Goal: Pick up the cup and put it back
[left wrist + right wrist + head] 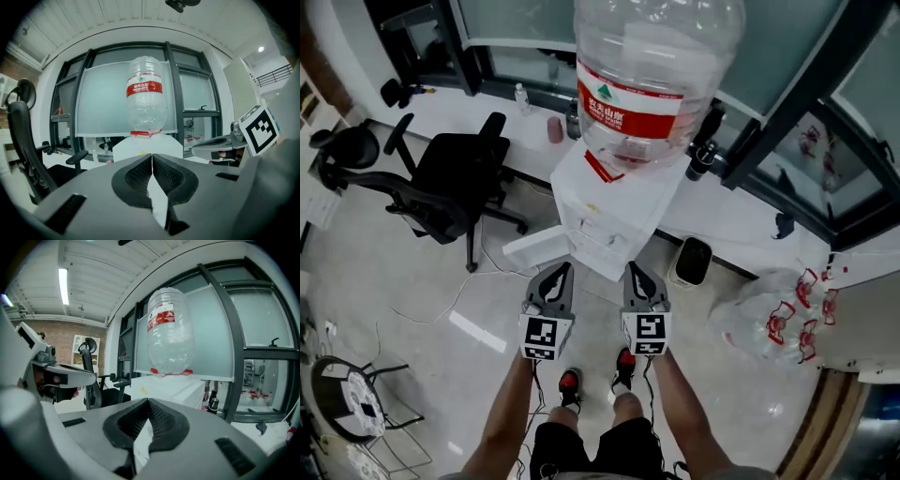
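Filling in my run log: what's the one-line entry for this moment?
left claw: shut, empty | right claw: shut, empty | both side by side, facing water dispenser

Large clear plastic water bottle with red label (656, 75): one, seated on one white box-shaped dispenser (614, 216).

Black wheeled office chairs: two, the nearer chair (455, 178) and the farther chair (342, 155).

White counter (450, 108): one, carrying one small pink cup (555, 129) and, at its far edge, one small clear bottle (521, 97).

Hand-held grey grippers: two, the left gripper (562, 272) and the right gripper (633, 272).

Red-and-black shoes (570, 382): two.

Empty clear bottles (769, 323) heaped on the floor: several; the exact number cannot be read.
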Demonstrator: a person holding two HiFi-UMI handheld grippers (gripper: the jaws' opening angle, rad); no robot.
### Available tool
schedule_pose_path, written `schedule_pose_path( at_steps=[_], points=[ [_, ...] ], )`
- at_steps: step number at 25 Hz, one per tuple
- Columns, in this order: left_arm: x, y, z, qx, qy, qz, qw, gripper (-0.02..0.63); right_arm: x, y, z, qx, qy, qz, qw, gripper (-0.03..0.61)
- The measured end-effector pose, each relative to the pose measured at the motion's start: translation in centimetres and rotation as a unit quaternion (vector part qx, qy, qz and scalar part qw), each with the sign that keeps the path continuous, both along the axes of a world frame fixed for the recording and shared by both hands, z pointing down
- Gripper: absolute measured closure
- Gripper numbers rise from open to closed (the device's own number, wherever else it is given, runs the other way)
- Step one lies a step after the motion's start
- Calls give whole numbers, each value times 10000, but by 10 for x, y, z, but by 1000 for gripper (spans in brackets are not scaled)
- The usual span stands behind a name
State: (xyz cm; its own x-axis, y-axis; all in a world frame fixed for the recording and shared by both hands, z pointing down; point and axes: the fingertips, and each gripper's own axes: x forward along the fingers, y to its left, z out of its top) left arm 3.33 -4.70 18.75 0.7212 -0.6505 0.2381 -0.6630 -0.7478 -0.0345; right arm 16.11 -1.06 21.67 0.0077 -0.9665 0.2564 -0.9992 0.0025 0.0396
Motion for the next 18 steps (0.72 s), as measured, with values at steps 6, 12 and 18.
schedule_pose_path(
  at_steps=[6,12,18],
  points=[
    [-8,23,-71,236,26,141,9996,589,-2,30,-85,293,44,18,9996,560],
    [-33,40,-118,270,93,32,9996,589,3,70,-142,425,98,211,9988,560],
    [-59,59,-140,303,81,70,9995,589,5,112,-174,535,234,488,9971,560]
  ],
)
